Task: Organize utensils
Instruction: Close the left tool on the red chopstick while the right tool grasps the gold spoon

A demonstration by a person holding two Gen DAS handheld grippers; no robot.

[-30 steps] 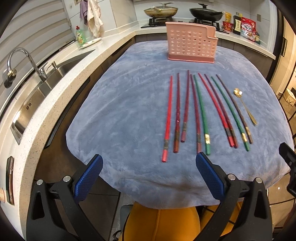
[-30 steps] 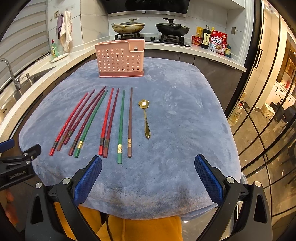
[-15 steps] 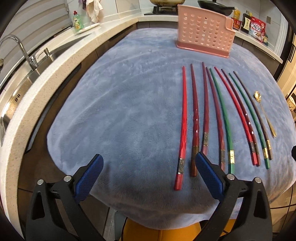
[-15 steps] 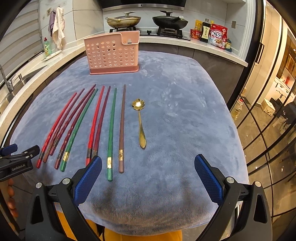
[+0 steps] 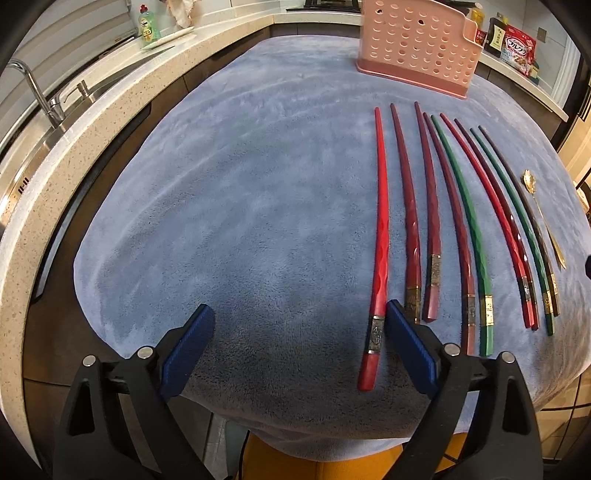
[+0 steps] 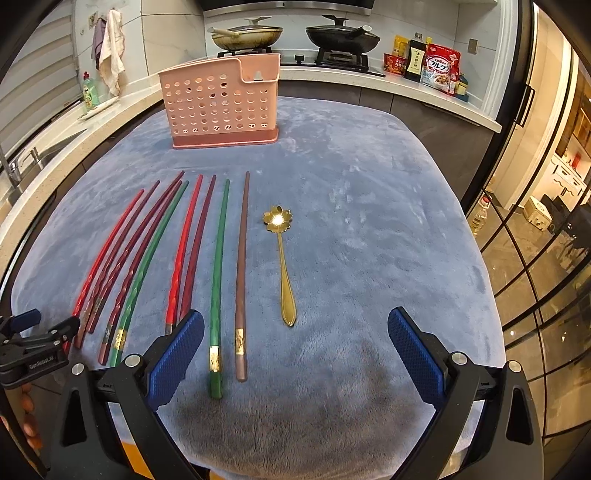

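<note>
Several red, maroon, green and brown chopsticks [image 5: 436, 206] lie side by side on a blue-grey cloth [image 5: 240, 206], handles toward me. A gold spoon [image 6: 282, 258] lies to their right. A pink perforated utensil holder [image 6: 221, 103] stands at the cloth's far end. My left gripper [image 5: 299, 347] is open, low over the cloth's near edge; the bright red leftmost chopstick [image 5: 380, 236] has its handle just inside the right finger. My right gripper [image 6: 295, 354] is open, straddling the handles of the green chopstick [image 6: 218, 280] and brown chopstick [image 6: 242, 266].
A stone counter with a sink and tap [image 5: 33, 92] runs along the left. A stove with two pans [image 6: 295, 35] and food packets [image 6: 439, 70] sit behind the holder. The table drops off on the right beside glass doors [image 6: 535, 258]. The left gripper's body [image 6: 33, 347] shows at the right view's left edge.
Both grippers have moved forward and down over the cloth toward the chopstick handles. The left one now has the red chopstick's handle between its fingers. Both stay open.
</note>
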